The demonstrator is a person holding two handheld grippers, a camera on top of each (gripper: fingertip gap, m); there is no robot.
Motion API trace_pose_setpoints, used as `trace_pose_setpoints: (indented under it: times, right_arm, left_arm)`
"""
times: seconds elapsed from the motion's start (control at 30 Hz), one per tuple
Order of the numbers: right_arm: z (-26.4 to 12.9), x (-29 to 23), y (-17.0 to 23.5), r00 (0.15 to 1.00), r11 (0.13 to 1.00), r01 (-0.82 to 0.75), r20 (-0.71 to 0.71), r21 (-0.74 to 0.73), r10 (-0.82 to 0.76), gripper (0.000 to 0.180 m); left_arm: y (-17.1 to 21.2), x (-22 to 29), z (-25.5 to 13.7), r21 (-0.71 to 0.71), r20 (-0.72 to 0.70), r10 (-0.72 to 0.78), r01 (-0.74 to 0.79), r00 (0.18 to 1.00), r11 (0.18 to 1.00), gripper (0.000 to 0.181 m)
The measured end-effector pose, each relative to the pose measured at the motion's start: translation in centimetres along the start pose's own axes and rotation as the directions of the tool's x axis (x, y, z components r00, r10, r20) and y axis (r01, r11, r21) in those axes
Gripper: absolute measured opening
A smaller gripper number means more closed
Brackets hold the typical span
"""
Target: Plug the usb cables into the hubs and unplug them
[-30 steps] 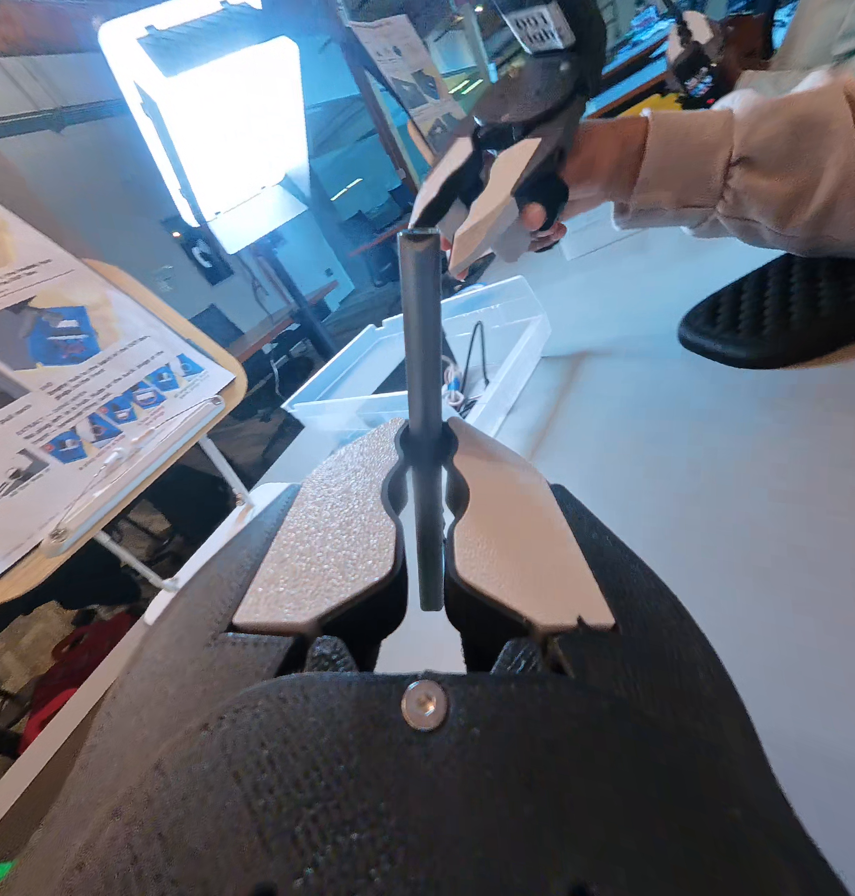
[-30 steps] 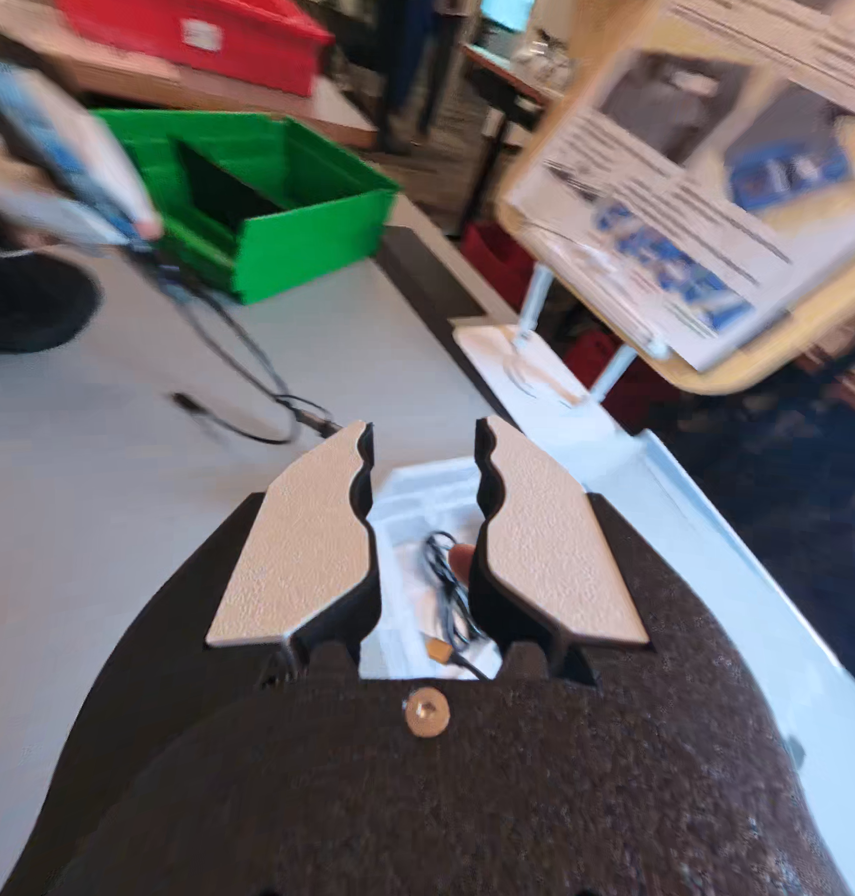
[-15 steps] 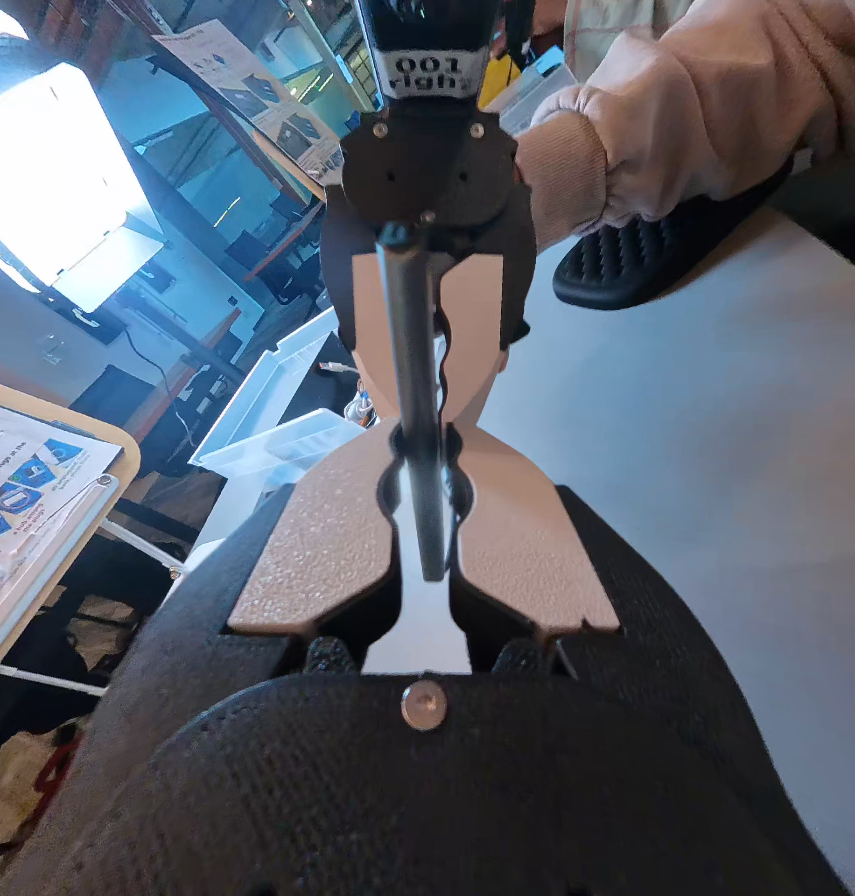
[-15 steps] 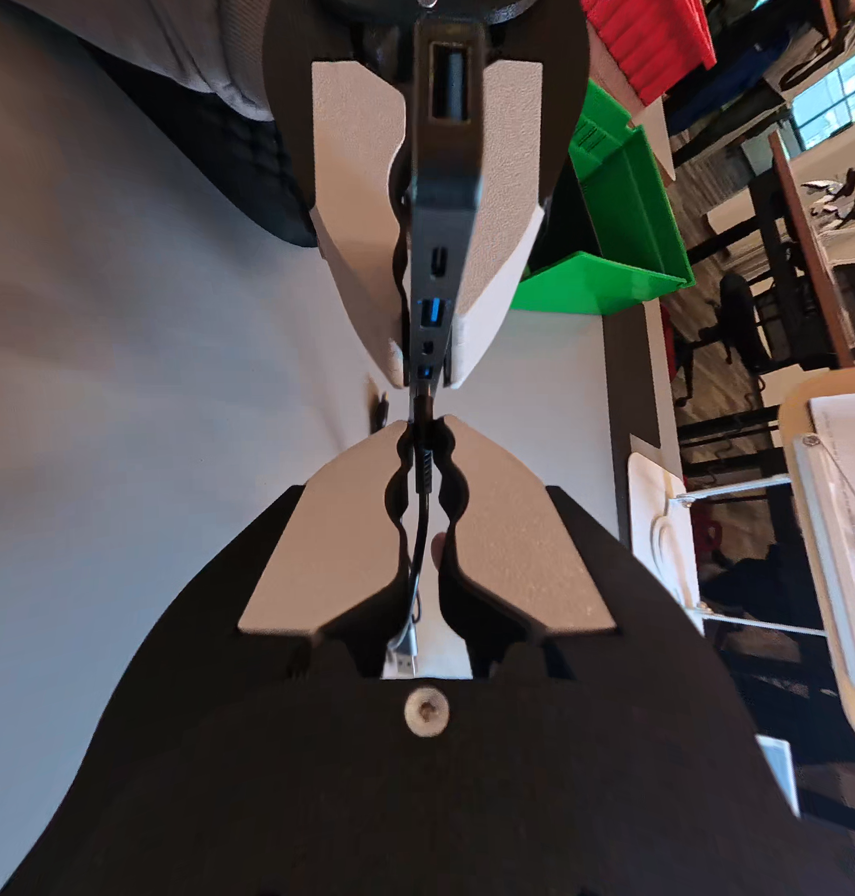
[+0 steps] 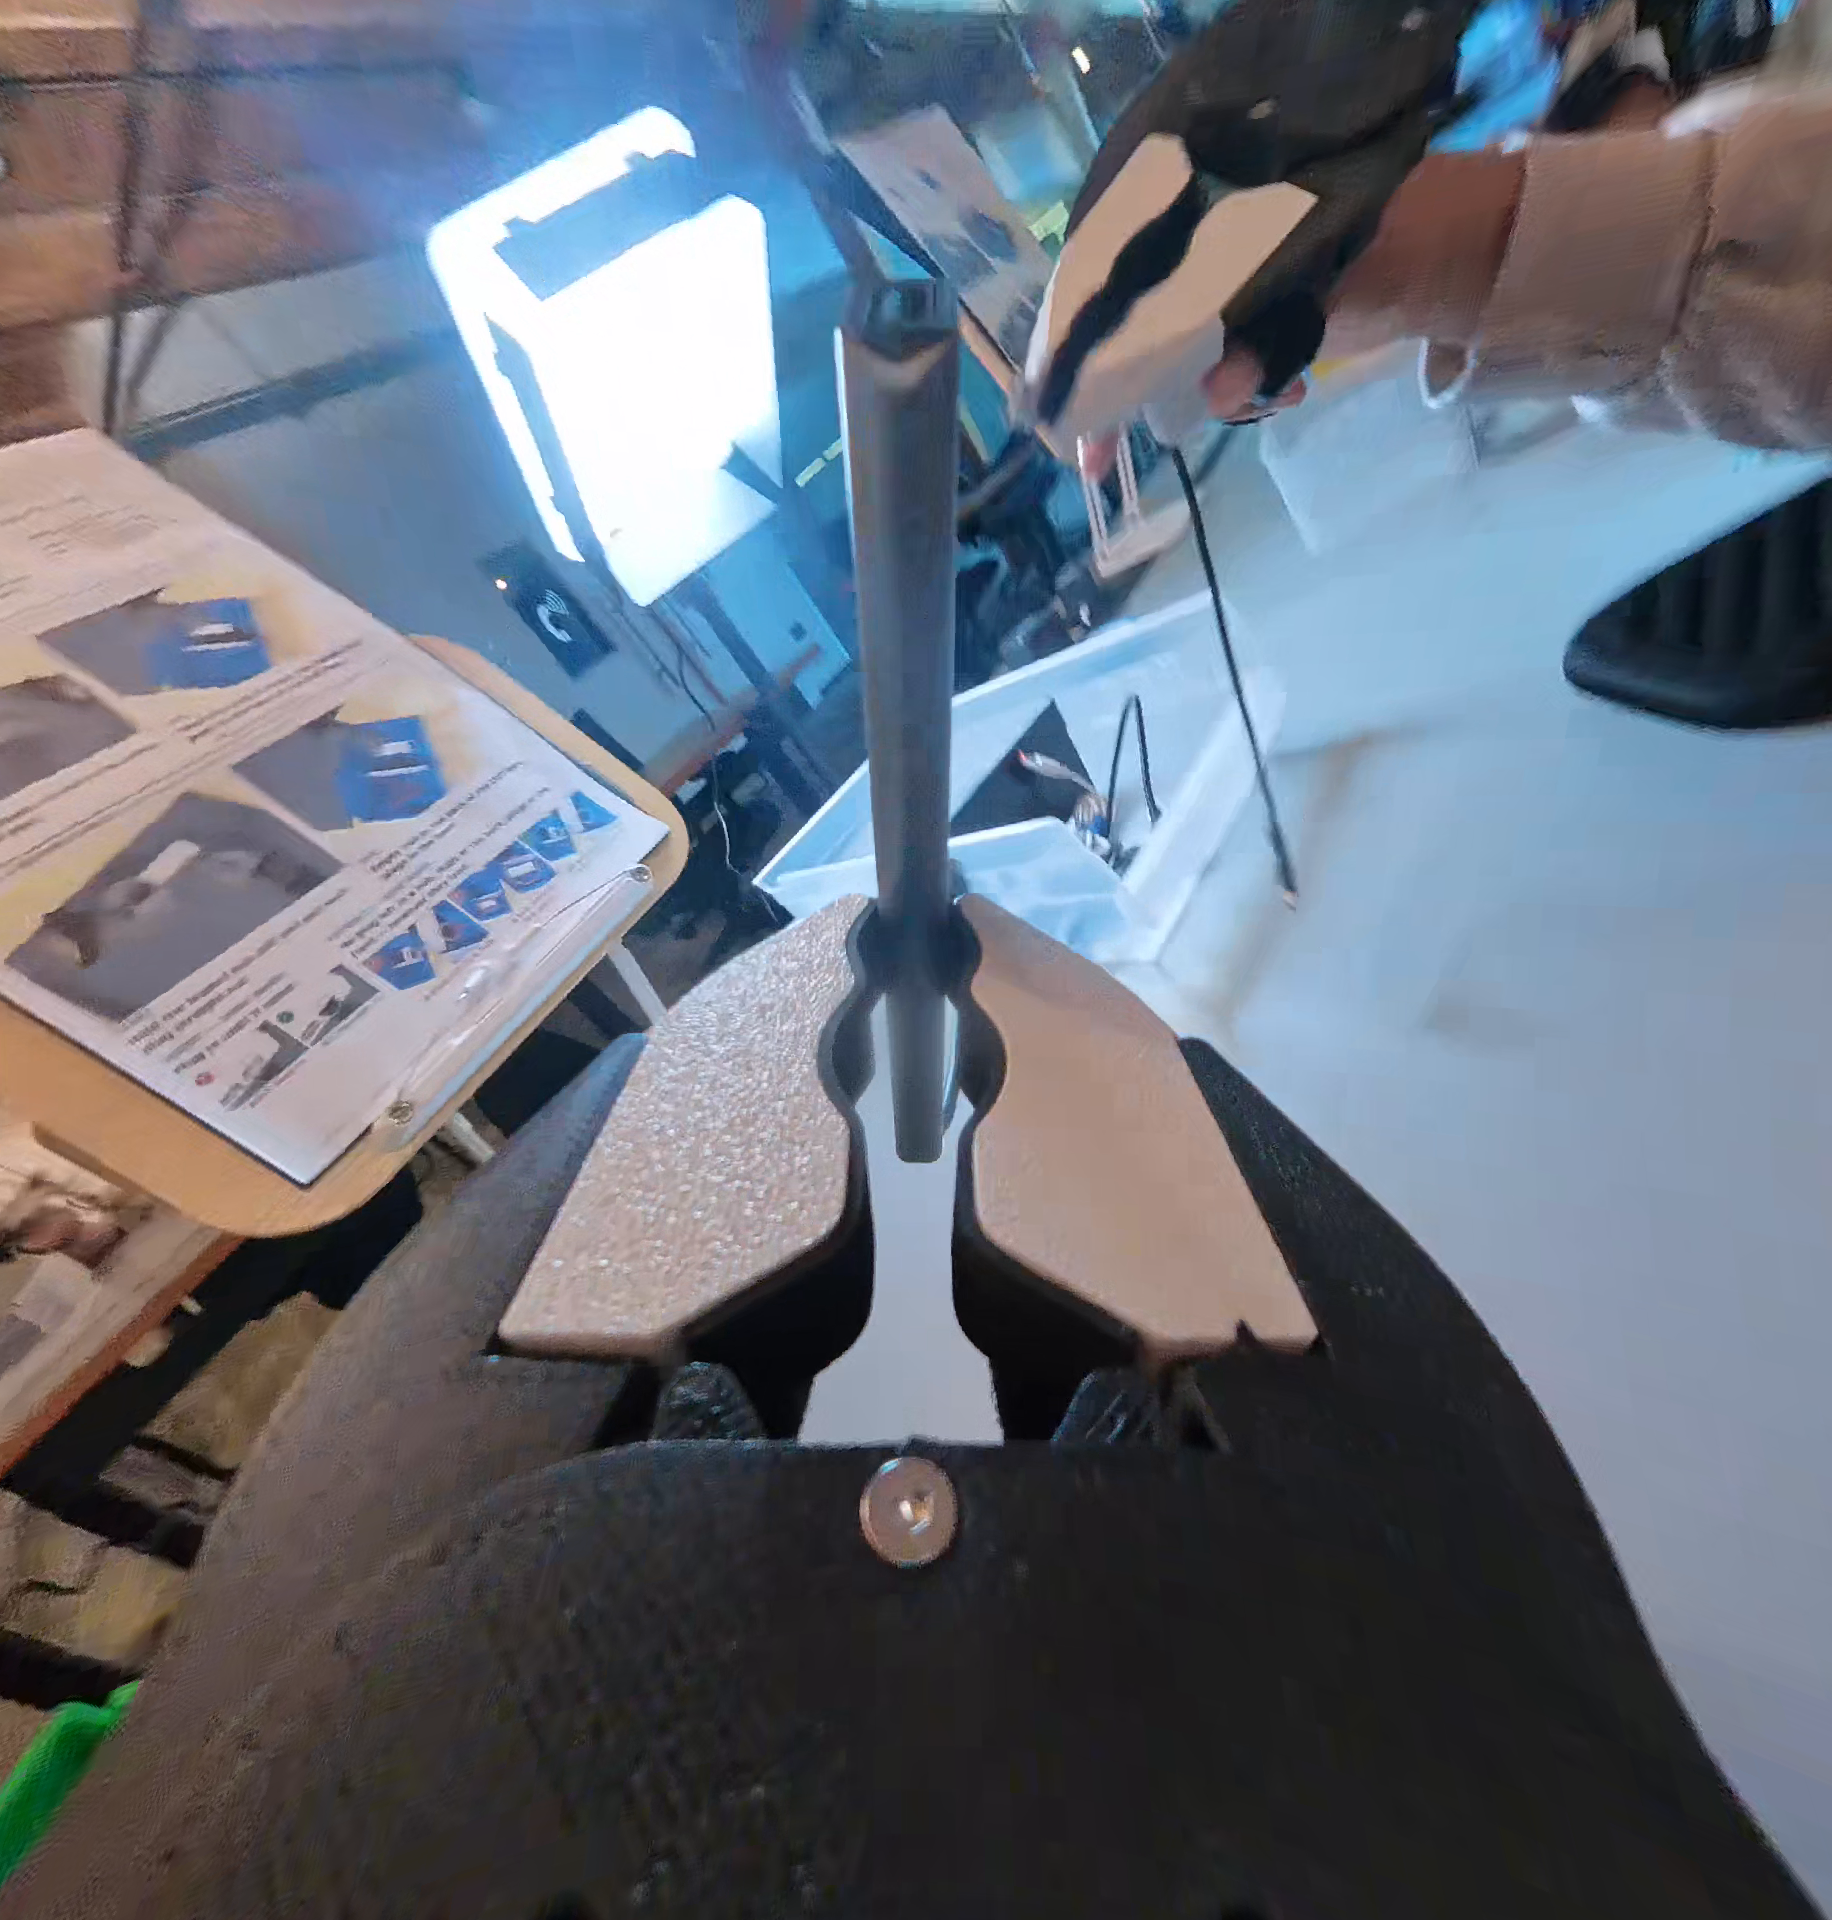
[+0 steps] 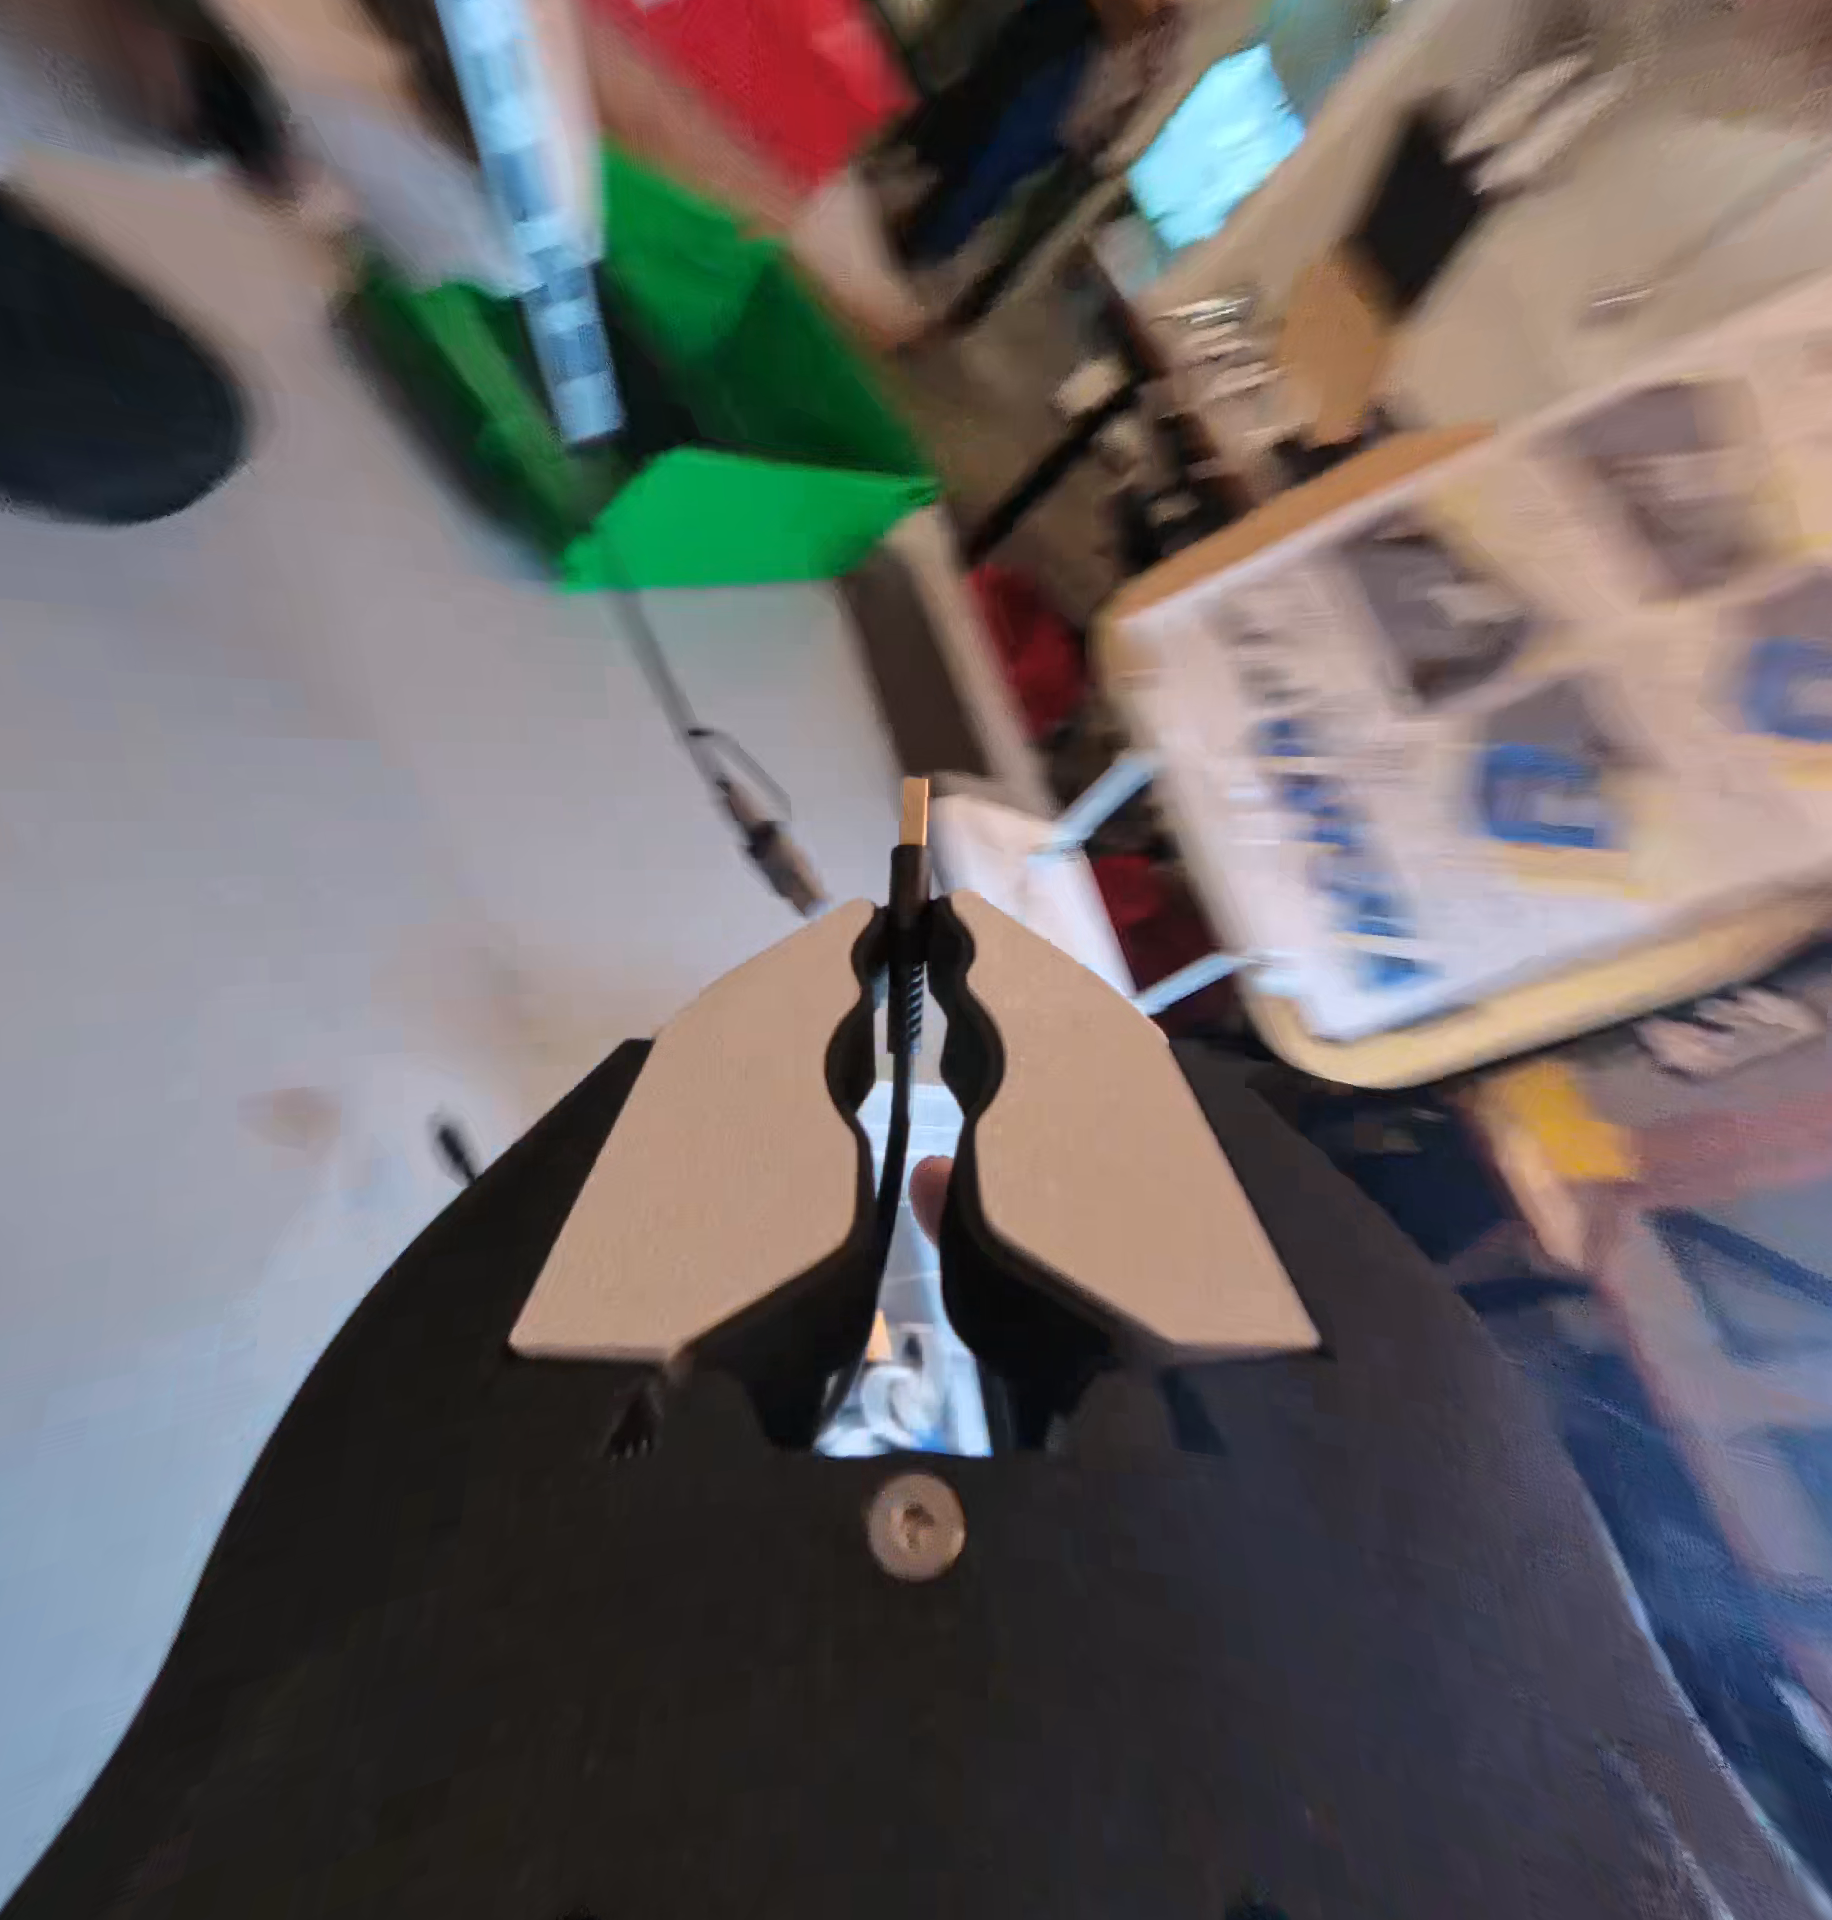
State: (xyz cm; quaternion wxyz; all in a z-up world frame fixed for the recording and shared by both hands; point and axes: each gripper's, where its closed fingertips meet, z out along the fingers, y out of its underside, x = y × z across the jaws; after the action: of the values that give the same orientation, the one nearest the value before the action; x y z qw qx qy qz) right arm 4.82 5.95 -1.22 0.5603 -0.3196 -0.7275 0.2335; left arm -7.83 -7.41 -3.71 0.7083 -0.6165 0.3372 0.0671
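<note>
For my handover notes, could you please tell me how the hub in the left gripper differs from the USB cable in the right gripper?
The hub is a rigid, straight grey bar; the USB cable is thin, black and bends behind its plug. The hub juts far beyond the left gripper; only the cable's short metal-tipped plug clears the right gripper. Both are clamped near the fingertips, and they are apart, not plugged together.

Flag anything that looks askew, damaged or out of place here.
Nothing looks damaged or spilled. The left gripper clamps the grey hub upright; the right gripper grips the black usb cable, plug clear of the hub, its tail dangling above the table. The right wrist view is motion-blurred.
</note>
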Motion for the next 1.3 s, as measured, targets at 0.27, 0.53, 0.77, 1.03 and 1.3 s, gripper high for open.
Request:
trace_pose_setpoints:
  times: [0.27,0.53,0.77,1.03,1.3]
  right_arm:
    - [-2.5,11.6,4.5,0.902,0.991,-0.119,-0.425,-0.07,0.078,0.008]
    - [2.3,6.5,16.8,0.944,0.85,-0.319,-0.221,-0.42,0.244,0.036]
    - [2.1,3.7,5.9,0.955,0.951,-0.292,0.014,-0.103,0.295,0.035]
    - [5.1,-8.8,-6.2,0.885,0.966,-0.198,0.453,0.164,0.105,0.032]
    - [4.5,-10.7,-9.4,0.89,0.967,-0.116,0.456,0.229,-0.002,0.011]
  left_arm:
    - [1.1,1.3,1.5,0.025,-0.041,-0.101,0.102,0.994,0.994,0.011]
    - [1.1,2.0,1.8,0.057,-0.078,-0.165,0.169,0.983,0.984,0.011]
    - [0.0,3.0,2.0,0.106,-0.138,-0.21,0.225,0.968,0.969,0.011]
    - [-1.0,5.9,2.7,0.106,-0.254,-0.191,0.224,0.948,0.969,0.011]
    - [-0.4,6.9,3.8,0.073,-0.237,-0.174,0.197,0.956,0.978,0.014]
